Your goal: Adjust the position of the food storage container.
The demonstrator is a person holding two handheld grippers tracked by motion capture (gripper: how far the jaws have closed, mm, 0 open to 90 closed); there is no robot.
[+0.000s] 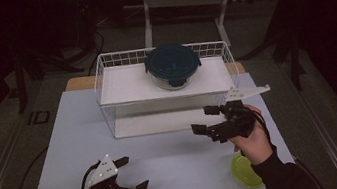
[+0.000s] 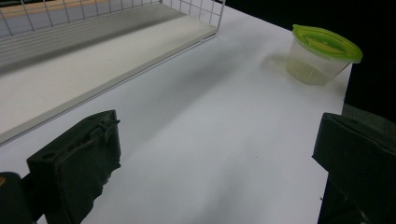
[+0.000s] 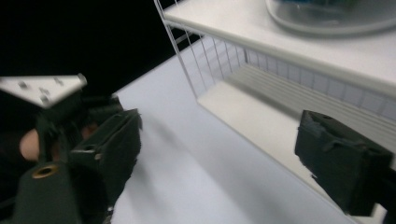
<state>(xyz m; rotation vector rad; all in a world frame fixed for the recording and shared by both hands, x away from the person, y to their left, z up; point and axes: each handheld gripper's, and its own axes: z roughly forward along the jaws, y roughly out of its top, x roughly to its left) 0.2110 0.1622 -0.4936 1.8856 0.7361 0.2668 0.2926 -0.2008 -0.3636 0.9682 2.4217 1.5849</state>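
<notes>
A round glass container with a dark blue lid [image 1: 172, 65] stands on the top shelf of a white wire rack [image 1: 125, 88]; its glass base [image 3: 327, 16] shows at the top of the right gripper view. My right gripper [image 1: 201, 120] hovers in front of the rack's right end, jaws open and empty, facing the lower shelf [image 3: 252, 107]. My left gripper [image 1: 135, 172] rests near the table's front left, open with nothing between its jaws [image 2: 219, 158]. A small clear tub with a lime-green lid [image 1: 245, 170] sits at the front right, beside my right wrist [image 2: 322, 56].
The white table top [image 1: 181, 158] lies bare between the grippers and the rack. The rack's lower shelf [image 2: 70, 70] holds nothing. Dark floor and a metal stand [image 1: 183, 1] lie beyond the table. My left gripper's grey plate [image 3: 44, 88] appears in the right gripper view.
</notes>
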